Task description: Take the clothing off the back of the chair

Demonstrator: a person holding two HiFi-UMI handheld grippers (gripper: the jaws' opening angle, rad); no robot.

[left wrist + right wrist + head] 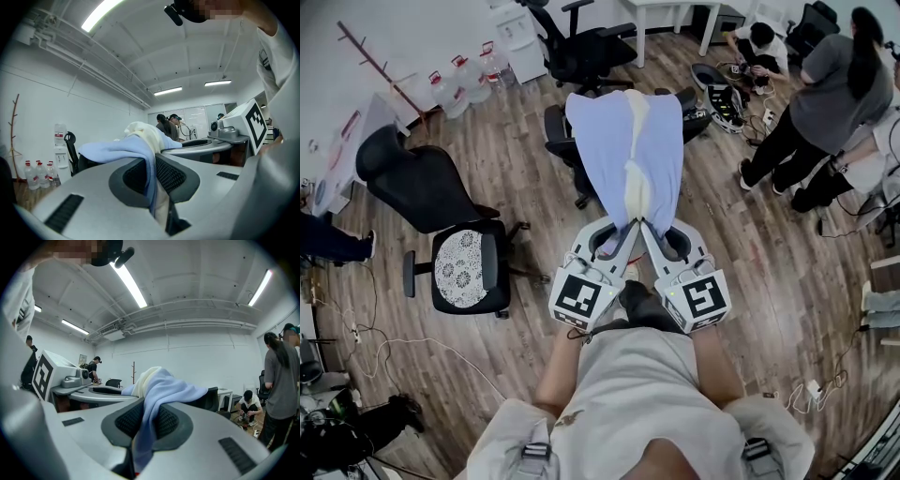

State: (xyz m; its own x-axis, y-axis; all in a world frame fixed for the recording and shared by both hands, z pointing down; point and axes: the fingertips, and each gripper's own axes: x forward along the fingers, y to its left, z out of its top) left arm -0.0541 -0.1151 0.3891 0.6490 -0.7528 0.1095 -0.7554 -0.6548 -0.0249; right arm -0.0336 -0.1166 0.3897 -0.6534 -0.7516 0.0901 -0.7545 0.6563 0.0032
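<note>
Over the chair (556, 127), left gripper (624, 234) and right gripper (651, 234) fingers clench pale-blue clothing (609, 141), cream inside.

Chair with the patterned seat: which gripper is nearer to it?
Left. The left gripper sits toward the chair; the right gripper lies beyond it. Both clamp the garment.

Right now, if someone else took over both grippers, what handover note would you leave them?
Left gripper: jaws shut on the near edge of the light blue garment.
Right gripper: jaws shut on the same edge, close beside the left.
Garment: stretched from both grippers to the black chair; its far end seems to lie over the chair back.
Done: both grips.
Left: draw the garment fully clear of the chair.
</note>
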